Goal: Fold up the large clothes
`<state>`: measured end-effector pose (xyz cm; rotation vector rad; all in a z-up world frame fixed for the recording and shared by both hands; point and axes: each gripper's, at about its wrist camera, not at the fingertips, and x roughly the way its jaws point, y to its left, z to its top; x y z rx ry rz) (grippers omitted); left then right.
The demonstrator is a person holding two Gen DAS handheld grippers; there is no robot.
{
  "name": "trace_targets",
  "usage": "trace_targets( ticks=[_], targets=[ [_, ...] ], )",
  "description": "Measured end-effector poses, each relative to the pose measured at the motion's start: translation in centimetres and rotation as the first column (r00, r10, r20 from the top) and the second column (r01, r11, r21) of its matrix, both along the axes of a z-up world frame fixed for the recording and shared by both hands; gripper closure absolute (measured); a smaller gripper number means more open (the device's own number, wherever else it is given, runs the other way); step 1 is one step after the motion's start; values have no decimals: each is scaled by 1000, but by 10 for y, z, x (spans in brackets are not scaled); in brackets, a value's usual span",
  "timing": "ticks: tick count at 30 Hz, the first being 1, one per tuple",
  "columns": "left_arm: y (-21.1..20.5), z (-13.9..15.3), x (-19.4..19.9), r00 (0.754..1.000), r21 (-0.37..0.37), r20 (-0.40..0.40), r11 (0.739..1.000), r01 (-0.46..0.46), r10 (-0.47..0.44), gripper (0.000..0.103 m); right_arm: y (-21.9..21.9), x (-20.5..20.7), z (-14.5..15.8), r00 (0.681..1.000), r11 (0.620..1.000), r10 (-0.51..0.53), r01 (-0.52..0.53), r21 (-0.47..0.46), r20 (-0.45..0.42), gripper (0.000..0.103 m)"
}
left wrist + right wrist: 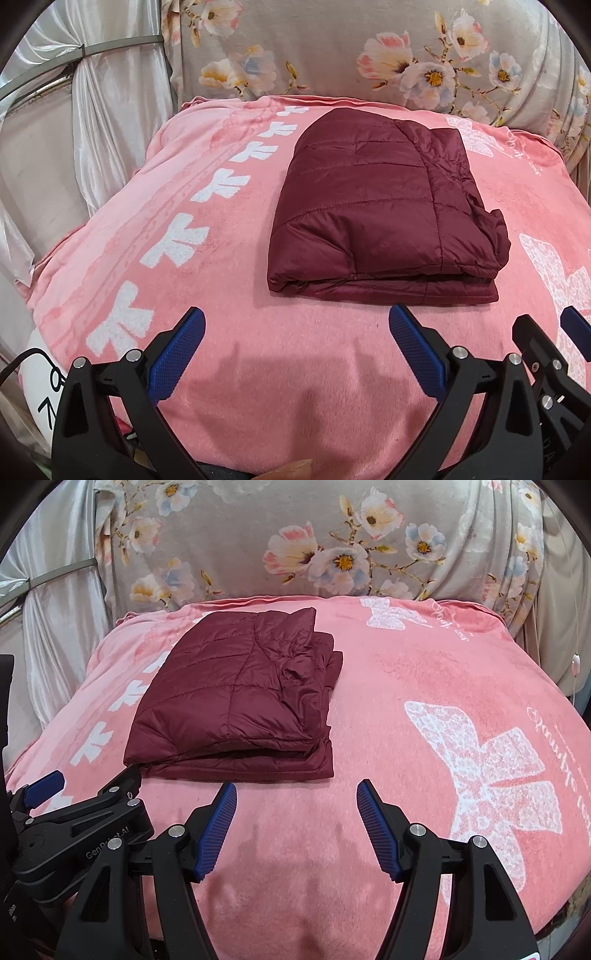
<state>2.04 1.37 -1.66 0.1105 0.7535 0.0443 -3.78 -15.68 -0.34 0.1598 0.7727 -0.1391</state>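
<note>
Left wrist view, nearest first: a fingertip (295, 468) shows at the bottom edge, between the black arms of the left gripper (297, 325). Its blue pads (177, 362) stand wide apart with nothing between them, above bare pink blanket (295, 387) where their shadows fall. At the right edge part of the right gripper (546, 354) comes into the picture, just beside the left one.

Right wrist view: the right gripper (296, 797) is likewise spread open and empty, its pads (218, 834) held over the blanket (369, 738) and not touching the cloth. The left gripper (74, 812) lies at the lower left.

Just beyond both sets of fingertips lies the jacket (380, 214), a dark red quilted one, folded into a thick rectangle and resting flat on the blanket; neither gripper touches it. In the right wrist view the jacket (240, 701) sits left of centre, with layered edges showing along its near and right sides.

White butterfly prints (491, 786) mark the blanket to the right. Behind it hangs a grey floral sheet (332, 55), and at far left a pale satin curtain (110, 92).
</note>
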Motion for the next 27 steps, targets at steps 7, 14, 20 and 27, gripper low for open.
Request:
trace_targets(
  ticks=[7,14,20,27],
  targets=[
    [-1,-1,2,1000,3,-4,1000,1,-1,6,2,1,-2,1000,1000,-2,2,1,-3,37],
    [-1,-3,5,1000,7,-5,1000,4,-4,6,1,1,-2,1000,1000,1,-1,-2,-3,37],
    [-1,-4,4,1000,6,-9,1000,2,-2,6,2,1,-1,1000,1000,2,-2,-3,-2,37],
    [1,-6,3,1000,5,-12,1000,1,-1,6,3,0,-2,1000,1000,0,0,-4,-2,37]
  ],
)
